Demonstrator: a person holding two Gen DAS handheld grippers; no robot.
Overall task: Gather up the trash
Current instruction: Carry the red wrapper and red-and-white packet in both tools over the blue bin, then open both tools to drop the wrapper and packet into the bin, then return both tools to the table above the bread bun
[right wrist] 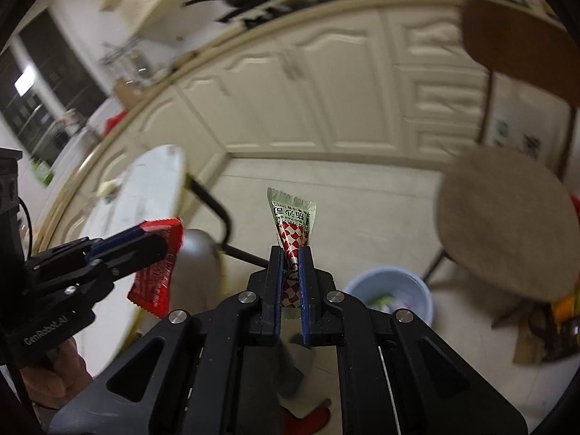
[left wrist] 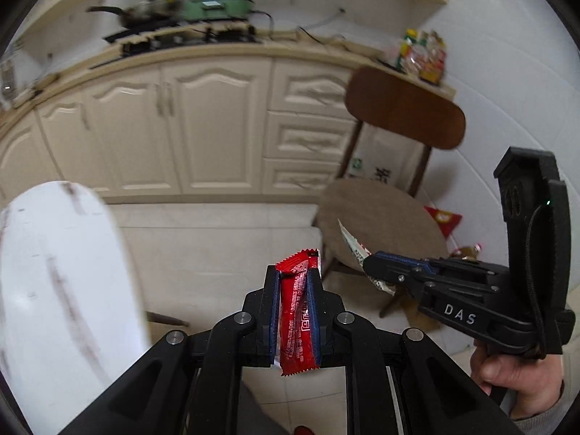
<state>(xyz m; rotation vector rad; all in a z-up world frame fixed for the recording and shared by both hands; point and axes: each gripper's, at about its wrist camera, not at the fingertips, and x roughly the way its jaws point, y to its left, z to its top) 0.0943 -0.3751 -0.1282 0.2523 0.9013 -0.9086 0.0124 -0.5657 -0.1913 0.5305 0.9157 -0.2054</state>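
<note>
Left wrist view: the left gripper (left wrist: pixel 295 272) is clamped on a red wrapper (left wrist: pixel 297 311), which stands upright between the fingers, its ends protruding beyond the tips and behind the pads. To the right of the fingers, the right gripper (left wrist: pixel 366 262) pinches a checked wrapper (left wrist: pixel 353 244) in front of a round stool (left wrist: pixel 384 217). Right wrist view: the right gripper (right wrist: pixel 290 250) grips the checked wrapper (right wrist: pixel 291 217), whose silver top fans out past the fingertips. Just right of the fingers, lower down, sits a blue bin (right wrist: pixel 417 290); to their left, the left gripper (right wrist: pixel 159 233) holds the red wrapper (right wrist: pixel 156 279).
</note>
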